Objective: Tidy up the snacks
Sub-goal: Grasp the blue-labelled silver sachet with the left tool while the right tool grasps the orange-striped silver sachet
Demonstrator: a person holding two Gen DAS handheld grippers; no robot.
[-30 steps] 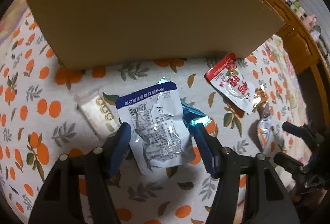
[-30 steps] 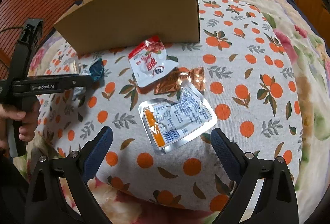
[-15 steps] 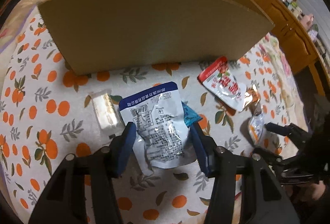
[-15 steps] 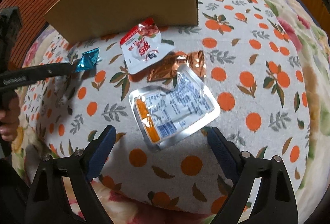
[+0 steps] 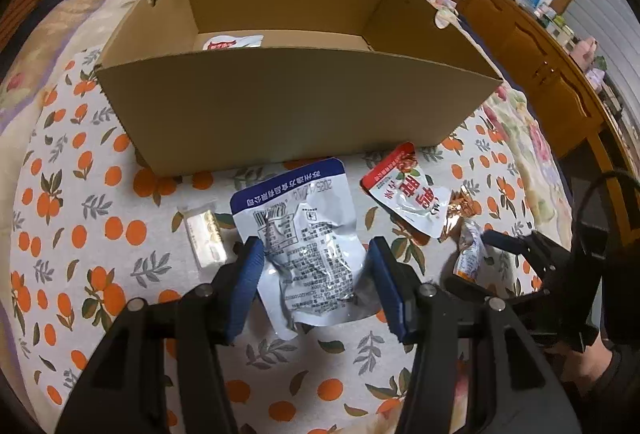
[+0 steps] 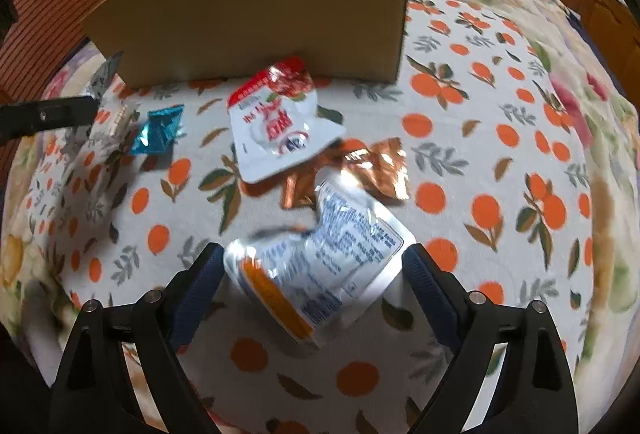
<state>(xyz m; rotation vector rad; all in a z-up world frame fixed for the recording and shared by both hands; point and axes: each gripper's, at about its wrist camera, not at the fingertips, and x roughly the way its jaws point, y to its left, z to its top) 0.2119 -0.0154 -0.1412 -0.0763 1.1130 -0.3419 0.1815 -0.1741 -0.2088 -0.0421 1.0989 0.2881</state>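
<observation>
Snack packets lie on an orange-print cloth in front of a cardboard box (image 5: 280,106). One blue-topped silver packet (image 5: 304,246) sits pinched between the fingers of the left hand-held gripper (image 5: 316,286), lifted off the cloth. An orange-edged silver packet (image 6: 316,266) lies between the spread fingers of the right hand-held gripper (image 6: 312,282), which stands open. Ahead of it lie a red-and-white pouch (image 6: 276,126) and a copper wrapper (image 6: 372,170).

Snack packets (image 5: 404,190) lie on the tablecloth (image 5: 80,234) before the cardboard box (image 5: 280,106).
</observation>
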